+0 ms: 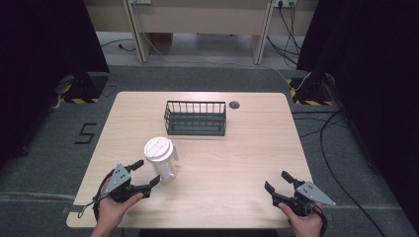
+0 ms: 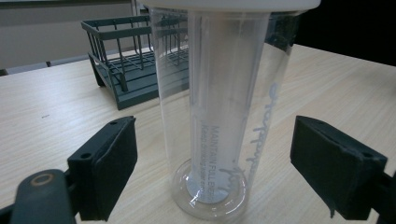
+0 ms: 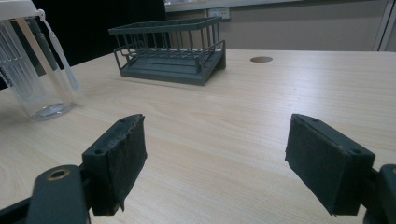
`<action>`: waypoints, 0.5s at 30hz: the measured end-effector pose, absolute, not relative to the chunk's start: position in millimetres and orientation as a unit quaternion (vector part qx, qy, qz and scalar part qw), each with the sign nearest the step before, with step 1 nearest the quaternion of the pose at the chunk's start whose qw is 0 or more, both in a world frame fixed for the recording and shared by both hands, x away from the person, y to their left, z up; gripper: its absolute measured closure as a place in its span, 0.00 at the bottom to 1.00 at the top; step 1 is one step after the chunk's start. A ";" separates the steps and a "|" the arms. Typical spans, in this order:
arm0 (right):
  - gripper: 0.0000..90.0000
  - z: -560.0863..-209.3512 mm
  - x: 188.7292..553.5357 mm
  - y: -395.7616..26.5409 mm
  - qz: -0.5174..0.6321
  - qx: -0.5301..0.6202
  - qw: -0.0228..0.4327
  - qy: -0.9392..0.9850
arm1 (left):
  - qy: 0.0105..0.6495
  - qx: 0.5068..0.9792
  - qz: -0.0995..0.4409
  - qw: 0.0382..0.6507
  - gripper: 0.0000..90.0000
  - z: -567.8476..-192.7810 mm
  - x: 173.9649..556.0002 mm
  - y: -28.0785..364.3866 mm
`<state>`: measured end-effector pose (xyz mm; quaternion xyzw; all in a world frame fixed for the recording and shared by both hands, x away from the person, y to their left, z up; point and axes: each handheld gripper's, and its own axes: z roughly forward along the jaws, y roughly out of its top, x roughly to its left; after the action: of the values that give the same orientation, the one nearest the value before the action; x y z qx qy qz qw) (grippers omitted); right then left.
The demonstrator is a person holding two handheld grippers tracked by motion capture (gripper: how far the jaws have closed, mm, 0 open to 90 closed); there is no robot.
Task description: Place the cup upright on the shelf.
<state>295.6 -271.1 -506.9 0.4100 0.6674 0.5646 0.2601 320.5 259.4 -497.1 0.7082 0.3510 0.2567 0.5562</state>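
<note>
In the left gripper view, we see the clear tumbler [image 2: 219,116] cut off at the top edge, so just a sliver of its white lid [image 2: 233,3] shows. Printed lettering on its wall is partly legible, the rest too blurred to read. The dark wire basket [image 2: 126,65] behind it is partly hidden by the tumbler. In the right gripper view, the tumbler [image 3: 35,70] is cut by the left edge. In the high view, both forearms are cut off at the bottom edge, and we cannot make out the small dark round spot [image 1: 234,104] beside the basket.
</note>
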 end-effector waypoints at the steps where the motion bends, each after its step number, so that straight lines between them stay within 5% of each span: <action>1: 0.23 -506.9 295.5 -271.1 0.565 0.410 0.260 0.667 | 0.351 0.709 0.256 0.556 0.16 -497.4 322.0 258.3; 15: 0.23 -507.4 296.1 -269.9 0.565 0.410 0.257 0.668 | 0.344 0.721 0.251 0.546 0.16 -501.0 340.9 244.2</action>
<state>296.1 -269.9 -507.4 0.4095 0.6682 0.5653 0.2573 340.9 244.2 -501.0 0.7214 0.3440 0.2508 0.5461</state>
